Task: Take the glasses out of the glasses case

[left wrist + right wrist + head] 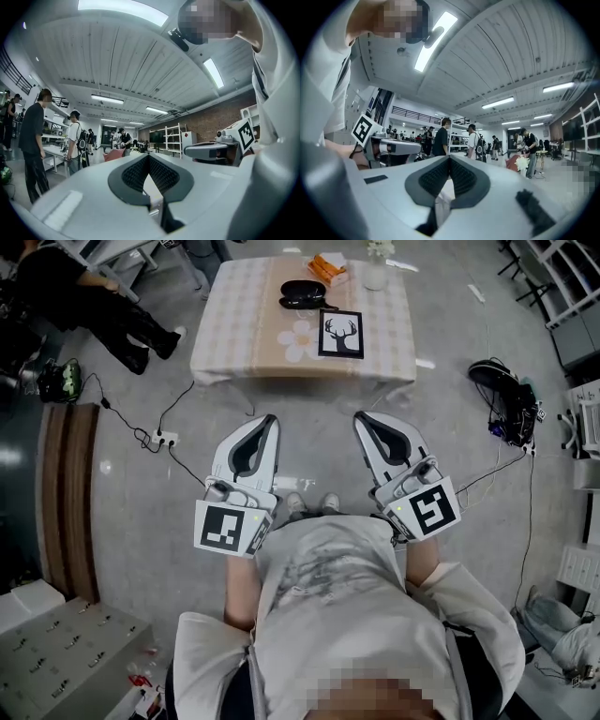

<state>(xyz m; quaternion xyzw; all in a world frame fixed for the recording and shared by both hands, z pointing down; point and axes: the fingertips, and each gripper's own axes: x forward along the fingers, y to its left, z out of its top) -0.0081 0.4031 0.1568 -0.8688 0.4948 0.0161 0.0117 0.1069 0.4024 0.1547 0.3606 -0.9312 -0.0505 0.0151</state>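
Observation:
A black glasses case (303, 293) lies shut on the far part of a small table (234, 343) with a checked cloth. Whether glasses are inside it cannot be seen. Both grippers are held close to the person's body, well short of the table and over the floor. The left gripper (272, 418) has its jaws pressed together with nothing between them, and so does the right gripper (359, 416). In the left gripper view the shut jaws (148, 155) point out across the room, as they do in the right gripper view (449, 157). Neither gripper view shows the case.
On the table are a framed deer picture (340, 334), a glass vase (376, 276) and an orange packet (328, 268). A power strip (159, 438) with cables lies on the floor at left. A seated person (103, 306) is at far left, black gear (506, 395) at right.

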